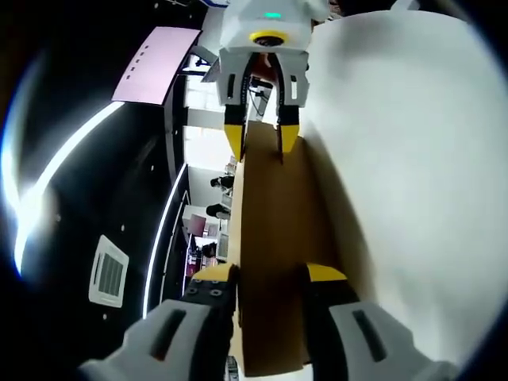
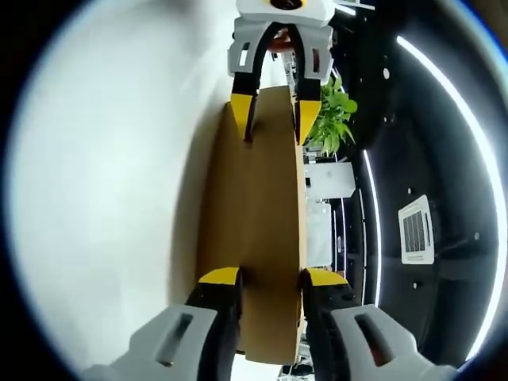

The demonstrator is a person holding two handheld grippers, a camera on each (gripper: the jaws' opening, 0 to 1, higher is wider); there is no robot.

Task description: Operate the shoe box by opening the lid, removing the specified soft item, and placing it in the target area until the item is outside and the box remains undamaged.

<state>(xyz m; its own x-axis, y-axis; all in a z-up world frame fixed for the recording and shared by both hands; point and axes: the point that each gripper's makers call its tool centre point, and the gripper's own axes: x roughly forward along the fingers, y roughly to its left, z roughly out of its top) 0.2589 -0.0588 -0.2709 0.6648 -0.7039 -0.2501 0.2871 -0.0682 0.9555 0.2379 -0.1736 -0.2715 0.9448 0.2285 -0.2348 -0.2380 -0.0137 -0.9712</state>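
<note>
Both grippers — left [image 1: 271, 278], right [image 2: 270, 279] — clamp the cardboard lid [image 1: 274, 238], box body unseen.

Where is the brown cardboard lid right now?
The cardboard lid is held between the two grippers: in the left gripper view it runs from the left gripper up to the right gripper, beside the white surface.

white hand-held gripper [image 1: 270, 279], black jaws, yellow tips

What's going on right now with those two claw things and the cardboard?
Left tool and right tool each clamped on opposite ends of the brown cardboard panel. White surface alongside. Nothing blocking.
</note>
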